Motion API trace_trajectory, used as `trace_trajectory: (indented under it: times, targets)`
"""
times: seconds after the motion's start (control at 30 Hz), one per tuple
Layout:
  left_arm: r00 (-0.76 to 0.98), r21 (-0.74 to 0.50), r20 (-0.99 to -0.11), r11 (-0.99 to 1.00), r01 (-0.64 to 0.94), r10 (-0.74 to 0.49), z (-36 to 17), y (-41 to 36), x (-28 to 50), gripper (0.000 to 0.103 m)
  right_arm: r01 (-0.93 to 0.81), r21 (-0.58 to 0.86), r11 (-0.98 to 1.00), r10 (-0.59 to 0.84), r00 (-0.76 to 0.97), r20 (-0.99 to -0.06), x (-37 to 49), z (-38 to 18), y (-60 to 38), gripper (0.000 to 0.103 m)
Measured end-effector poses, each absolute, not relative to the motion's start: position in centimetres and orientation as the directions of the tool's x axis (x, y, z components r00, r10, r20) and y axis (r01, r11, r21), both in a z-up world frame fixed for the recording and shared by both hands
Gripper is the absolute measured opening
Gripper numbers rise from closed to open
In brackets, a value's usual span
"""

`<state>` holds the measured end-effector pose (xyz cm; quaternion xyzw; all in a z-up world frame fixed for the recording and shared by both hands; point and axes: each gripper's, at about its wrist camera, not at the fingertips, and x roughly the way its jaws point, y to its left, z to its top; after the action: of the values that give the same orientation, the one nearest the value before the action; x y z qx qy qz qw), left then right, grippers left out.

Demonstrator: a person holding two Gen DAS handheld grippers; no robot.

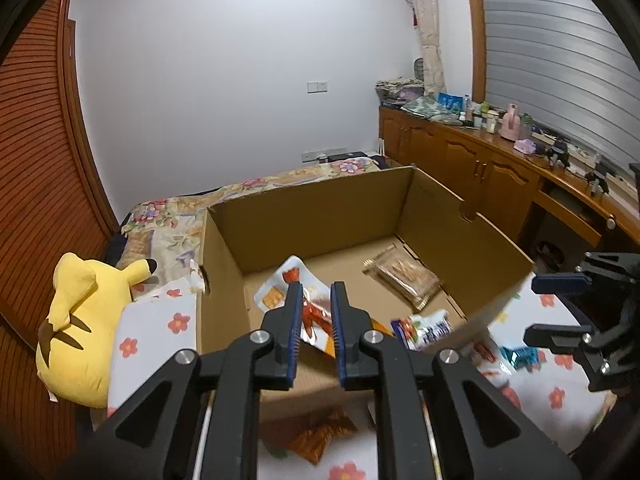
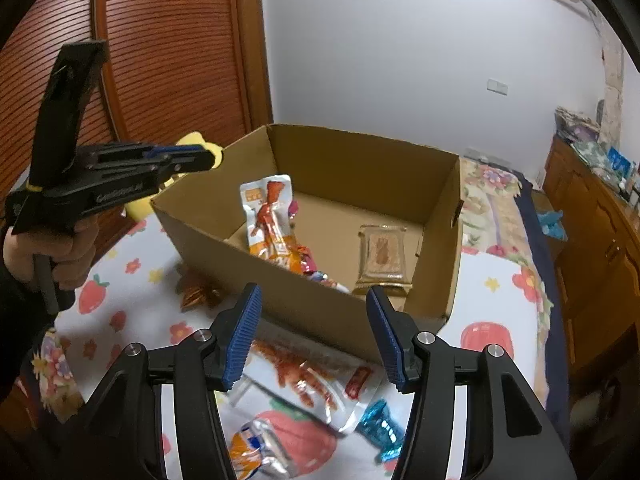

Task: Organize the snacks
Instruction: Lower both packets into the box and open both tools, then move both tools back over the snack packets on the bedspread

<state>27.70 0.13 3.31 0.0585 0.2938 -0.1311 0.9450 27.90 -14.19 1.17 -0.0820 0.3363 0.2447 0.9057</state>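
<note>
**Mia:** Where is the cardboard box (image 1: 320,208)?

**Ben:** It sits on the bed (image 2: 496,292), on a sheet with flowers and strawberries. A long orange snack pack (image 2: 270,220) leans inside it. A clear biscuit pack (image 2: 382,256) lies flat on the box floor.

**Mia:** What does the left claw (image 1: 316,308) do?

**Ben:** It hangs over the box. Its blue pads are only a little apart, and nothing is pinched.

**Mia:** And the right claw (image 2: 314,334)?

**Ben:** It is spread wide and empty. Under it, a white pack with orange sticks (image 2: 308,380) and a blue candy (image 2: 380,432) lie on the bed, outside the box
</note>
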Motion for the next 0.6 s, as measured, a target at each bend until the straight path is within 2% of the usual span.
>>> trace_trajectory:
  times: [0.13, 0.3, 0.43, 0.6]
  targets:
    - [0.793, 0.032, -0.565, 0.954, 0.299, -0.23, 3.4, 0.3, 25.3, 0.013, -0.492, 0.027, 0.87, 0.393, 0.66, -0.64, 26.0, 1.0, -14.1, 0.056]
    - [0.79, 0.011, -0.553, 0.946, 0.325, -0.265, 3.3, 0.6, 21.7, 0.018, -0.481, 0.05, 0.875, 0.403, 0.668, -0.626, 23.3, 0.8, -14.1, 0.057]
    - [0.783, -0.007, -0.551, 0.94, 0.34, -0.287, 2.8, 0.7, 19.2, 0.034, -0.47, 0.067, 0.88, 0.407, 0.673, -0.617, 21.3, 0.4, -14.3, 0.058]
    - [0.773, -0.019, -0.557, 0.935, 0.354, -0.304, 2.1, 0.6, 16.9, 0.038, -0.458, 0.075, 0.886, 0.401, 0.674, -0.62, 19.5, -0.5, -14.6, 0.062]
